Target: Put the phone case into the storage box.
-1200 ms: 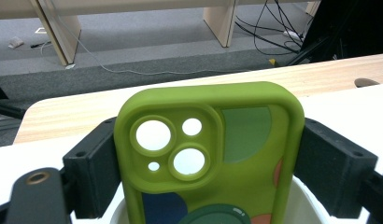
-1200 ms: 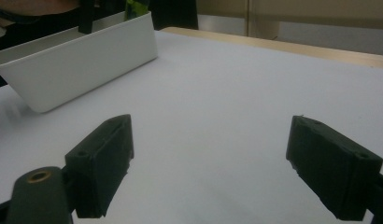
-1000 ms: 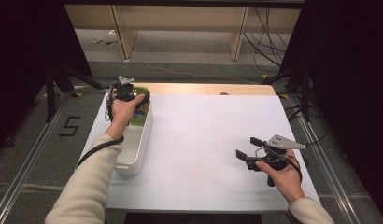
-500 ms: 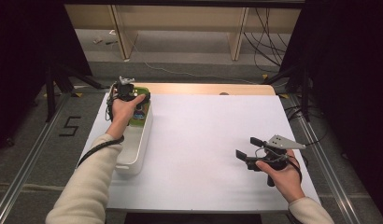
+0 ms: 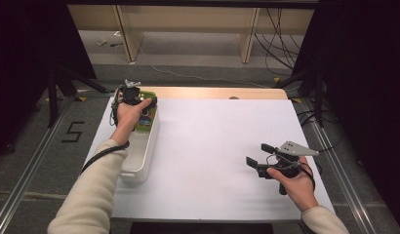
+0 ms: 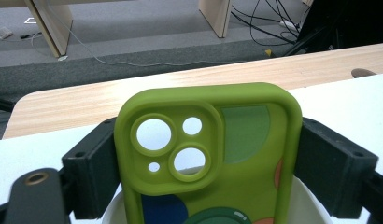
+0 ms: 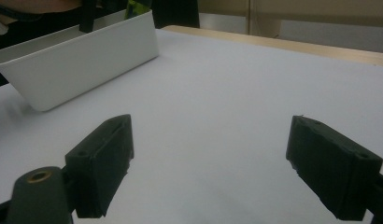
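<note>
A green phone case (image 6: pixel 213 154) with camera cut-outs and coloured shapes stands between the jaws of my left gripper (image 6: pixel 208 168), which is shut on its two long sides. In the high view that gripper (image 5: pixel 139 109) holds the green phone case (image 5: pixel 145 117) over the far end of a white bin (image 5: pixel 142 168) at the table's left. My right gripper (image 5: pixel 259 157) rests low over the white table near the front right, jaws wide apart with nothing between them; its own view shows my right gripper (image 7: pixel 208 163) above bare tabletop.
The white bin (image 7: pixel 82 60) lies long along the left side of the white table sheet (image 5: pixel 217 146). A wooden strip (image 5: pixel 222 92) runs along the far edge. Beyond it are wooden legs and cables (image 5: pixel 276 29) on the floor.
</note>
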Demonstrator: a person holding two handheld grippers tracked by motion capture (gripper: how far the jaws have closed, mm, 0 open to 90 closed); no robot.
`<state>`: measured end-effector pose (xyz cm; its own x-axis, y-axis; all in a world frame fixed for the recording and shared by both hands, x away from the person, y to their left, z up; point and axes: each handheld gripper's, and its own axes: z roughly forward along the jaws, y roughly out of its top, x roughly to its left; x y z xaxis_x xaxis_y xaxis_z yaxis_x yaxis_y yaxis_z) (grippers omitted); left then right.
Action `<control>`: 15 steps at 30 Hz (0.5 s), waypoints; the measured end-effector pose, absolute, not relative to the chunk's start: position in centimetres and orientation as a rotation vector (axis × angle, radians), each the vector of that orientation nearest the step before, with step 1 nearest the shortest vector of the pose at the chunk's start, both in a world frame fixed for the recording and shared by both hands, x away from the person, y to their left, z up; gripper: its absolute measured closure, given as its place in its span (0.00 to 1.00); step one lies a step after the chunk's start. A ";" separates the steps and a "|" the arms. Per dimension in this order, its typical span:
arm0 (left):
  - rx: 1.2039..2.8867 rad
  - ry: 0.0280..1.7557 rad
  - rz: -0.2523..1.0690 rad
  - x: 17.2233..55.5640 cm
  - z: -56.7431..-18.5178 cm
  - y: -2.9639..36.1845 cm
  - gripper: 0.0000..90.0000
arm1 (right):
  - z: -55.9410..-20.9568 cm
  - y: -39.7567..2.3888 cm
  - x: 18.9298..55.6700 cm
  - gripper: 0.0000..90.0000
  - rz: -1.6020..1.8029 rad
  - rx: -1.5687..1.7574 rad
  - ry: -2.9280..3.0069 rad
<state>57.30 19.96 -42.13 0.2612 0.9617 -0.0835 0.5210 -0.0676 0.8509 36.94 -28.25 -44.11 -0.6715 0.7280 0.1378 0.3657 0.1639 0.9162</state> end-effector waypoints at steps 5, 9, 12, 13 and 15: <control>1.711 1.370 0.666 57.3 -42.1 20.0 0.17 | -44.1 -28.3 36.9 0.18 1.511 1.044 2.113; 1.716 1.365 0.665 57.4 -42.1 20.0 0.16 | -44.1 -28.2 36.9 0.18 1.513 1.044 2.111; 1.714 1.366 0.670 57.4 -42.0 20.0 0.16 | -44.1 -28.3 36.9 0.18 1.513 1.045 2.111; 1.715 1.364 0.672 57.4 -42.0 20.0 0.15 | -44.1 -28.2 36.9 0.18 1.511 1.044 2.113; 1.717 1.361 0.675 57.4 -41.9 20.0 0.15 | -44.1 -28.2 36.9 0.18 1.511 1.043 2.114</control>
<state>57.37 20.03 -41.93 0.2706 0.9594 -0.0798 0.5174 -0.0750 0.8524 36.94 -28.24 -44.11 -0.6727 0.7269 0.1380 0.3659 0.1647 0.9160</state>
